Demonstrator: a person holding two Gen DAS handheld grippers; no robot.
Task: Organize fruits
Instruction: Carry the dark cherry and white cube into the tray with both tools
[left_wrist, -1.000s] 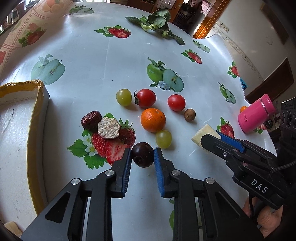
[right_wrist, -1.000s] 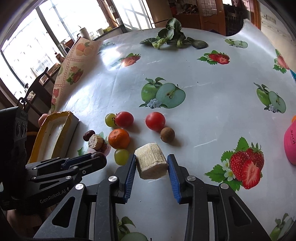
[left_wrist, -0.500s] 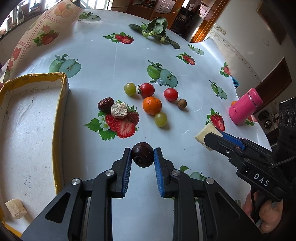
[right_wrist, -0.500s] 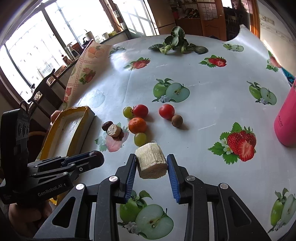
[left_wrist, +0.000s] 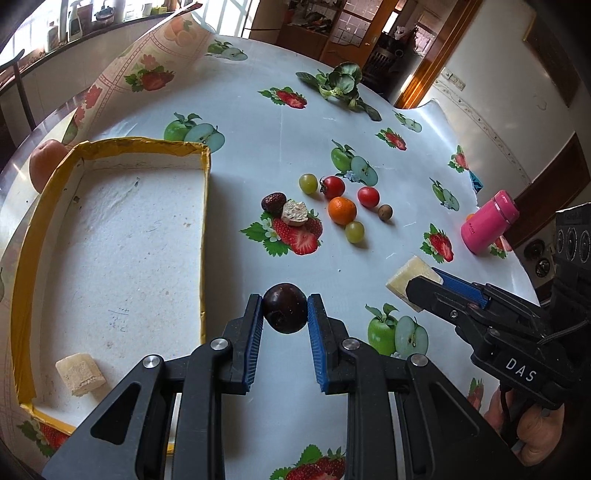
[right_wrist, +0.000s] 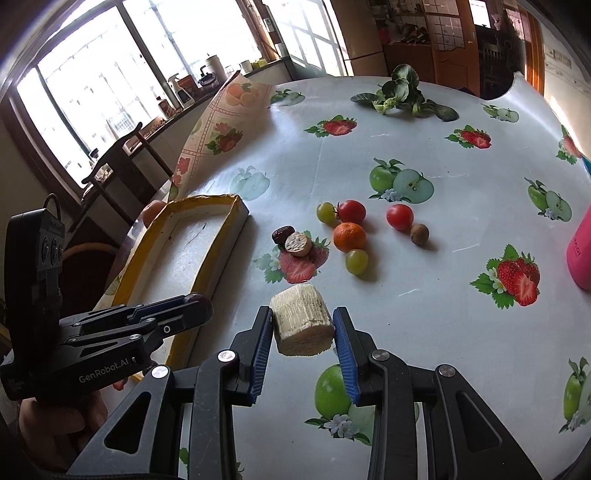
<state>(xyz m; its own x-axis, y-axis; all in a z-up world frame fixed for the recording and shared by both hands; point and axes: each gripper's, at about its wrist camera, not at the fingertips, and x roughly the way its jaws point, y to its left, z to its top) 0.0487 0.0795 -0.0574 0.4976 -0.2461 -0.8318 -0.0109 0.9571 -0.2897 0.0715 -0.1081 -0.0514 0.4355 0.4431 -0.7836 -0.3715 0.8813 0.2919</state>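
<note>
My left gripper (left_wrist: 284, 317) is shut on a dark plum (left_wrist: 285, 308) and holds it above the cloth, just right of the yellow-rimmed foam tray (left_wrist: 204, 229). One pale cane piece (left_wrist: 79, 373) lies in the tray's near corner. My right gripper (right_wrist: 303, 334) is shut on another pale cane piece (right_wrist: 301, 325), held above the table; it also shows in the left wrist view (left_wrist: 408, 277). Loose fruits lie mid-table: an orange (left_wrist: 342, 210), two red tomatoes (left_wrist: 333, 186), two green grapes (left_wrist: 354, 232), a brown date (left_wrist: 273, 202), a cut cane slice (left_wrist: 294, 213) and a small brown fruit (left_wrist: 385, 212).
A pink bottle (left_wrist: 487, 227) lies at the right edge. Leafy greens (left_wrist: 341, 86) lie at the far side. An apple (left_wrist: 46, 162) sits behind the tray. The cloth's corner (right_wrist: 221, 125) is folded up at the far left.
Both grippers have pulled back and up from the fruit pile with their loads. The left one has swung towards the tray, which now fills the left of its view.
</note>
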